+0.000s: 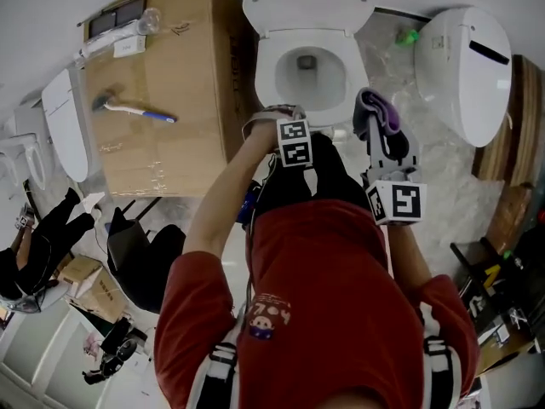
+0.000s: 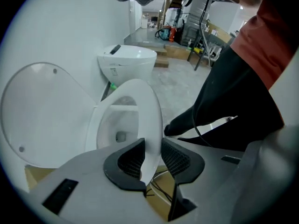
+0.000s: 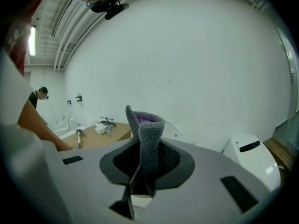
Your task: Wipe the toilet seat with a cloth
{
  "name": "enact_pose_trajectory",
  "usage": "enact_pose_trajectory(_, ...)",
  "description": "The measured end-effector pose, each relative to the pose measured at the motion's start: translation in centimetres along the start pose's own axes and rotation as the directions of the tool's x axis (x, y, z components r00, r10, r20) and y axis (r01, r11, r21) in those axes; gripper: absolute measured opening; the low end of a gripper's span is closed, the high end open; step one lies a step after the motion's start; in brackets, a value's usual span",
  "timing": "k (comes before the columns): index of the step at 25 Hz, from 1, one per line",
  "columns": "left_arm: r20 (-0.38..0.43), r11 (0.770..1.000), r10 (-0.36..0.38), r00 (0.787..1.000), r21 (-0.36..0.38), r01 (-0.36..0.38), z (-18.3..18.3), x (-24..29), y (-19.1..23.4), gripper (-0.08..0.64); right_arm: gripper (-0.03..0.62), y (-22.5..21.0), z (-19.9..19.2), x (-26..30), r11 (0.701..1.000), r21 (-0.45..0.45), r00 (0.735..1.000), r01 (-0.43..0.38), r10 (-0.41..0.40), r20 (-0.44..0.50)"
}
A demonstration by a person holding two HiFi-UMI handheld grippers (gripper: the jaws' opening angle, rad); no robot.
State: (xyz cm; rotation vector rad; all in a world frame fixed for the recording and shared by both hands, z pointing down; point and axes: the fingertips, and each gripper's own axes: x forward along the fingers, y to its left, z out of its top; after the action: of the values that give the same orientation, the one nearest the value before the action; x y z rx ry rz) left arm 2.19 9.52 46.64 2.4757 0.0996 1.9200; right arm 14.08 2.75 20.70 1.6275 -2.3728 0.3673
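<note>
The white toilet stands at the top of the head view, lid up against the wall and seat over the bowl. My left gripper points steeply down at the seat's front. In the left gripper view the seat's front rim runs between the two fingers, and the jaws stand wide around it without visibly pressing. My right gripper hovers to the right of the bowl, shut on a grey and purple cloth that sticks up from its jaws.
A large cardboard box stands left of the toilet with a toilet brush on top. A second white toilet is at the right. Spare seats lean at the far left, near another person.
</note>
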Motion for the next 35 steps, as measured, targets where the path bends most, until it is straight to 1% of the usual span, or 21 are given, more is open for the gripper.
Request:
enact_pose_trajectory(4,-0.008,0.999,-0.044,0.999,-0.007,0.044,-0.6,3.3,-1.9,0.129,0.063,-0.6,-3.7,1.3,1.000,-0.008,0.999,-0.008,0.008,-0.051)
enact_pose_trajectory(8,-0.019,0.997,-0.070,0.997,0.014,0.070,-1.5,6.5,-3.7,0.133,0.063,-0.9,-8.0,3.1,0.999,-0.032,0.994,-0.022,0.018,-0.105)
enact_pose_trajectory(12,-0.021,0.992,-0.126,0.992,-0.013,0.126,-2.4,10.3,-5.0,0.133,0.063,-1.3,-12.4,5.3,0.998,-0.041,0.989,-0.036,0.030,-0.145)
enact_pose_trajectory(16,-0.016,0.989,-0.145,0.989,-0.021,0.145,-3.7,15.1,-6.2,0.129,0.063,-1.1,-17.4,7.1,0.997,-0.049,0.984,-0.057,0.047,-0.173)
enact_pose_trajectory(18,-0.015,0.990,-0.139,0.990,-0.021,0.138,-4.4,17.4,-6.8,0.125,0.063,-0.8,-19.7,7.8,0.997,-0.047,0.981,-0.066,0.056,-0.185)
enact_pose_trajectory(21,-0.026,0.994,-0.107,0.994,-0.016,0.106,-5.2,20.6,-6.5,0.118,0.063,-0.6,-22.8,8.9,0.996,-0.050,0.978,-0.076,0.065,-0.196)
enact_pose_trajectory(25,-0.041,0.997,-0.077,0.996,-0.016,0.077,-6.1,23.8,-6.4,0.114,0.063,0.0,-25.2,10.0,0.996,-0.028,0.980,-0.085,0.079,-0.183)
enact_pose_trajectory(27,-0.026,0.998,-0.055,0.998,-0.027,0.055,-6.2,24.6,-6.1,0.108,0.063,0.1,-26.1,10.4,0.996,-0.022,0.978,-0.083,0.077,-0.193)
enact_pose_trajectory(30,0.021,0.997,-0.026,0.999,-0.066,0.027,-5.7,24.8,-5.7,0.094,0.063,-0.2,-27.1,10.7,0.996,-0.019,0.977,-0.089,0.084,-0.194)
enact_pose_trajectory(33,0.033,0.996,-0.010,0.999,-0.086,0.013,-5.2,24.8,-5.7,0.089,0.063,-0.6,-28.0,10.9,0.996,-0.027,0.974,-0.087,0.079,-0.211)
enact_pose_trajectory(35,0.040,0.994,-0.006,0.999,-0.112,0.010,-5.0,24.9,-5.6,0.084,0.063,-0.7,-28.4,11.1,0.995,-0.030,0.972,-0.092,0.083,-0.220)
